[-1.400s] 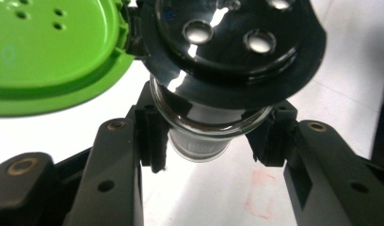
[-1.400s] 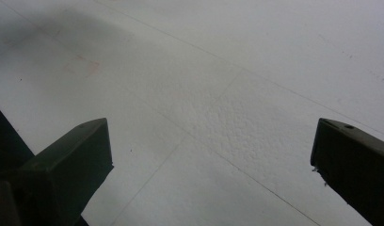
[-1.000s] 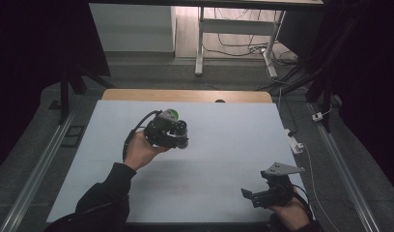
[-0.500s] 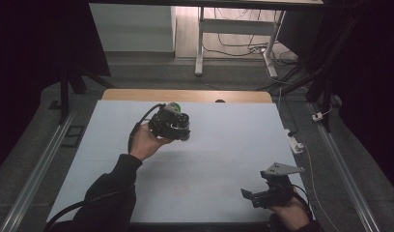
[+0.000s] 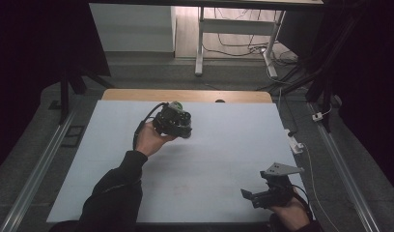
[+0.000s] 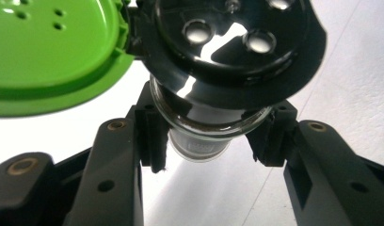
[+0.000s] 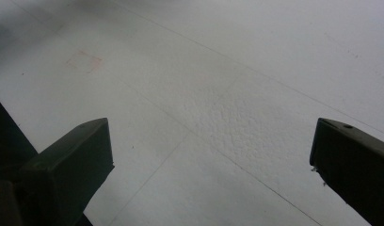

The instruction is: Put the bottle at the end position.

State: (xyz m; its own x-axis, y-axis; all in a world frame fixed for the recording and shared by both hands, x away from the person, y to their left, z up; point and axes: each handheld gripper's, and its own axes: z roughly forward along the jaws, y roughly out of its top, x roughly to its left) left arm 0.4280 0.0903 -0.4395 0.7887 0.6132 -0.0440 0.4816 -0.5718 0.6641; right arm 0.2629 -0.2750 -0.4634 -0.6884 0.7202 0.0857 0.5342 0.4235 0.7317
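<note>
Left gripper view: a shaker jar held over the table, lid flipped open

Left gripper view shows the glass shaker jar (image 6: 204,127) clamped at its neck between the two black pads (image 6: 150,134) of the left hand-held gripper (image 6: 206,141); its black perforated cap (image 6: 237,52) faces the camera, and the green flip lid (image 6: 53,52) hangs open on its hinge to one side. In the high view the jar (image 5: 175,107) sits at the far end of the left hand-held gripper (image 5: 173,123), above the far-left part of the white table (image 5: 224,145), not resting on it.

To do the step well, as judged from this pose: keep the pads square on the neck, since smooth glass may slip or twist; tip the jar slowly so the holes face down over the intended spot; keep the open lid clear of the holes.

The left hand (image 5: 149,137) reaches forward with the forearm and dark sleeve (image 5: 115,193) stretched up from the near edge, the gripper lying roughly level and pointing away. The right hand-held gripper (image 5: 262,195) rests low at the near right, held by the right hand (image 5: 289,215); in the right gripper view its jaws stand wide apart, released, with bare table (image 7: 204,117) between them.
</note>
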